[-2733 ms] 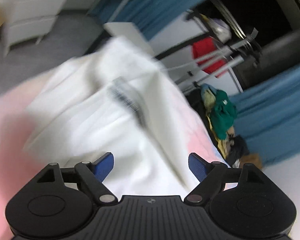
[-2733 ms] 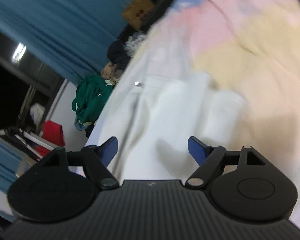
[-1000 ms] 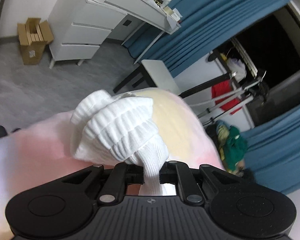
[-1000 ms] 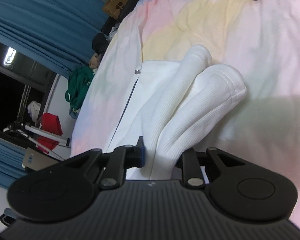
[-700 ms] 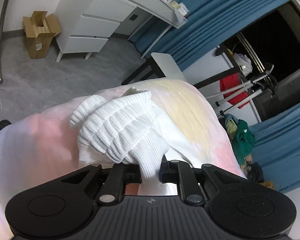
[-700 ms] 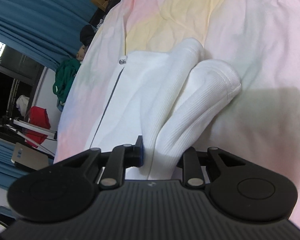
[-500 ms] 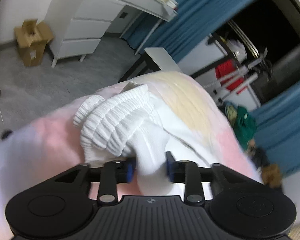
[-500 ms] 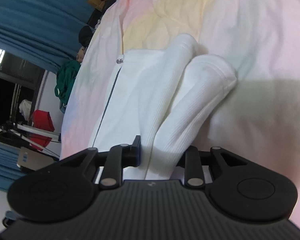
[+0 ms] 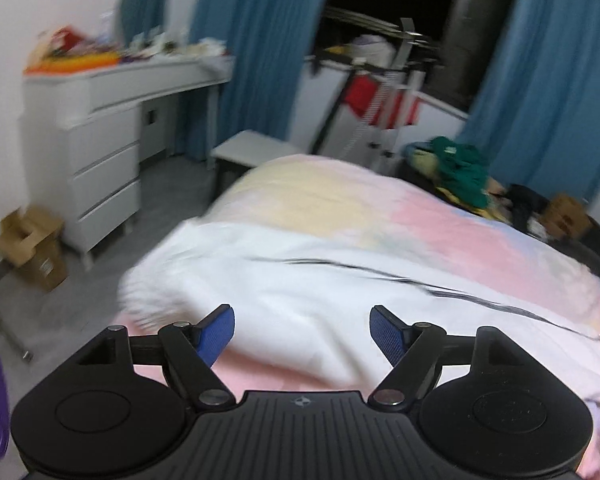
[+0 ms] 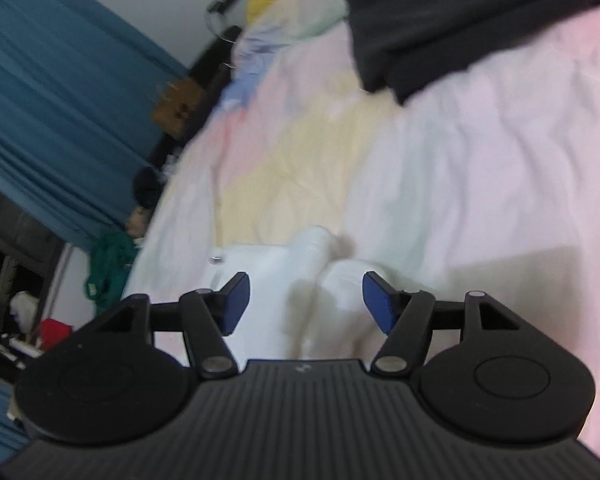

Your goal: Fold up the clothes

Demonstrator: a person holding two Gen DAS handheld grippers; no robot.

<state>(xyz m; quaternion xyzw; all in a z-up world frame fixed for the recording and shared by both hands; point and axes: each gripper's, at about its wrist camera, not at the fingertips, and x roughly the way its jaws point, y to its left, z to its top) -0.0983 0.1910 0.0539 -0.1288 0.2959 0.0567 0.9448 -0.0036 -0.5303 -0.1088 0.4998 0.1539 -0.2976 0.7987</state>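
In the left wrist view, our left tongs [image 9: 302, 330] are opening with nothing pinched between the blue pads, because the white jacket [image 9: 308, 280] now lies spread across the bed [image 9: 440, 216] near its foot edge, its dark zip line running sideways, so we judge a fold has just been laid down. In the right wrist view, our right tongs [image 10: 304, 300] are opening too, pads clear of the cloth, with the jacket's rolled sleeves lying just ahead, well apart from the dark garment [image 10: 460, 12] at the far corner.
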